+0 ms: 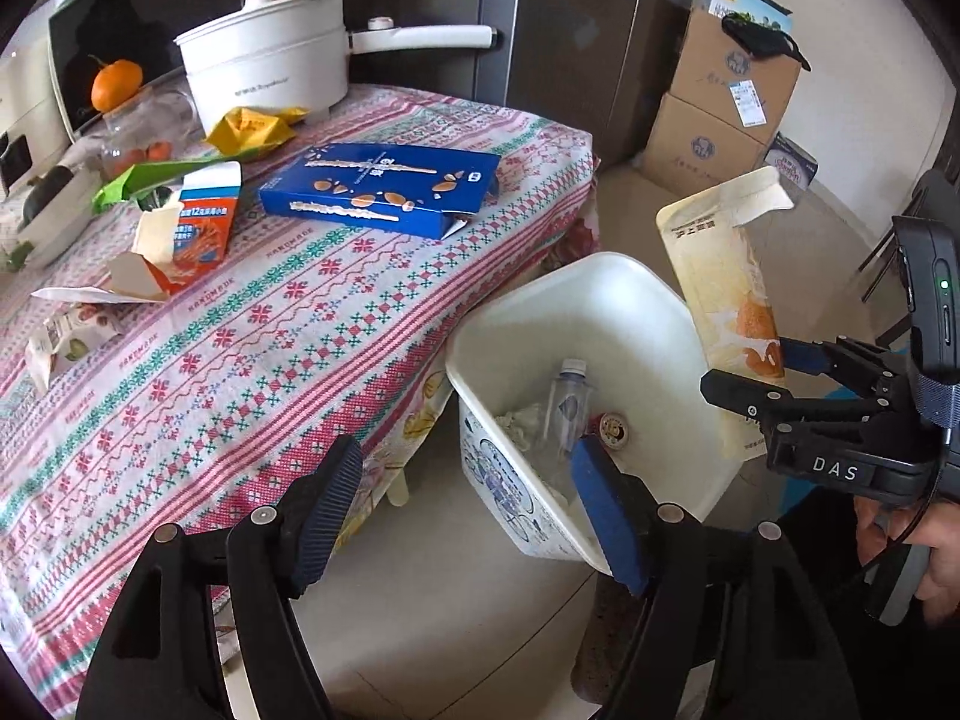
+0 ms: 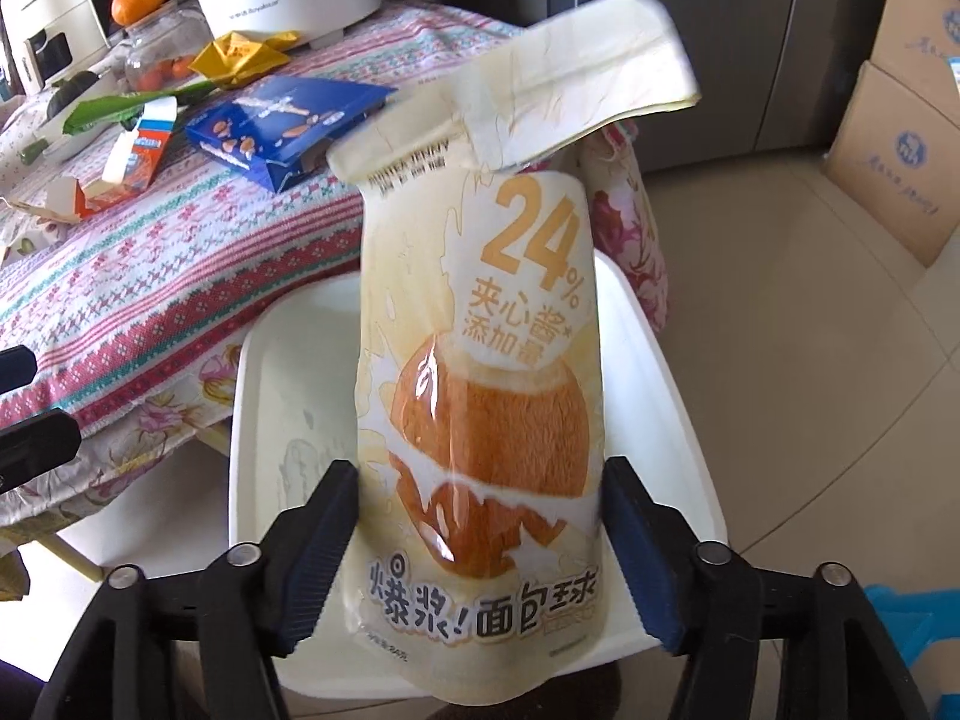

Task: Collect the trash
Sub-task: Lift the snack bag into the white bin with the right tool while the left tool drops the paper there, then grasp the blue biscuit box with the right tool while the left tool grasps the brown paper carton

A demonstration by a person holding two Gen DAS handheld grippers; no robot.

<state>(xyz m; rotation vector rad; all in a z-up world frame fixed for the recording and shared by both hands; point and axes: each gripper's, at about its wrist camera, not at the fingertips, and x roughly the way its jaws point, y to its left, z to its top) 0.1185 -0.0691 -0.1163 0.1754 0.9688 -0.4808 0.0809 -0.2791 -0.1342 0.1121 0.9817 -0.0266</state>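
My right gripper (image 1: 750, 369) (image 2: 483, 546) is shut on a cream snack bag (image 1: 720, 276) (image 2: 480, 324) printed with an orange bread ball. It holds the bag upright over a white trash bin (image 1: 600, 267) (image 2: 288, 396) that stands on the floor beside the table. A clear plastic bottle (image 1: 567, 402), tissue and a small round lid lie inside the bin. My left gripper (image 1: 468, 516) is open and holds nothing, hovering at the bin's near rim by the table edge. On the tablecloth lie a blue snack box (image 1: 384, 186) (image 2: 282, 126), an orange-and-white carton (image 1: 186, 234), a yellow wrapper (image 1: 252, 129) and a green wrapper (image 1: 150, 177).
A white pot (image 1: 270, 60), an orange (image 1: 116, 84) and a glass jar stand at the table's (image 1: 270, 348) back. Stacked cardboard boxes (image 1: 720, 114) sit on the floor by a dark cabinet (image 1: 570, 30). A hand (image 1: 936, 552) holds the right gripper.
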